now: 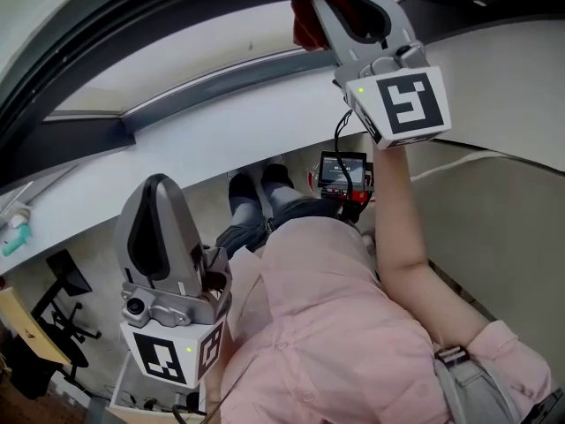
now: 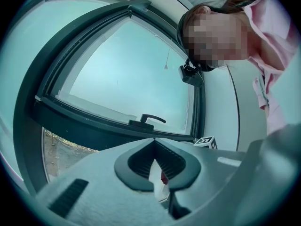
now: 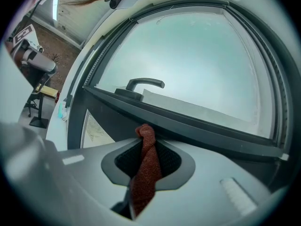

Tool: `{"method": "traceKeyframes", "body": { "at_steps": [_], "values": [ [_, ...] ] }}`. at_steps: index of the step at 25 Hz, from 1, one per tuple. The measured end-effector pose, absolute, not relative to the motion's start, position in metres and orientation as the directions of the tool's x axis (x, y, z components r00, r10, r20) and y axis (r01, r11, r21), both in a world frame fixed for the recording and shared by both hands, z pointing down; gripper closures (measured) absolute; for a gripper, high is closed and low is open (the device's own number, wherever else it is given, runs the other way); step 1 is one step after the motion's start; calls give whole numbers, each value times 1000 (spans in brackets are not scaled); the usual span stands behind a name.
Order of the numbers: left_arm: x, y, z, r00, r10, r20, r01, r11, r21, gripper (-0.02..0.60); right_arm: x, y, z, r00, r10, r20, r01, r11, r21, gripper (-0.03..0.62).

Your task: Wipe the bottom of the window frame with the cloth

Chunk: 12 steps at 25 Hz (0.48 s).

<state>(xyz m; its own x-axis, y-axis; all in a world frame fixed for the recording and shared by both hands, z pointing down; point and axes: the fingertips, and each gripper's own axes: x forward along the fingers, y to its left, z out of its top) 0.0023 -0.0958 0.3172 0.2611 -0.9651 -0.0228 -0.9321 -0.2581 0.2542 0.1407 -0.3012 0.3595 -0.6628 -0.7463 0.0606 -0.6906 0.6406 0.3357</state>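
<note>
Rust woven cloth (image 3: pixel 146 168) clamped in right gripper (image 3: pixel 148 145), touching dark frame (image 3: pixel 211 126), left gripper (image 2: pixel 154 145) closed

We note a rough, coarse-woven cloth (image 3: pixel 146 166) touching the window frame (image 3: pixel 211 126). The frame's dark finish looks smooth and matt; the pane (image 3: pixel 197 55) above it is smooth glass.

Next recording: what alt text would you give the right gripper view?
The right claw is shut on a rust-red cloth, whose bunched tip meets the dark bottom rail of the window frame. A dark handle sits above the rail, with pale glass behind.
</note>
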Motion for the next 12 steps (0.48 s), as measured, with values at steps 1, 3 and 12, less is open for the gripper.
{"method": "traceKeyframes", "body": {
  "at_steps": [1,3,12],
  "values": [
    [3,-96,319,263,-965,-19,-931,-258,258,583,141,-301,359,-664,-746,57,-692,641,332,528],
    [3,-96,323,264,-965,-10,-929,-257,267,583,141,-301,359,-662,-748,53,-696,640,325,528],
    [-2,-97,326,249,-968,-7,-929,-241,280,583,145,-300,365,-641,-763,86,-713,633,301,528]
  ]
}}
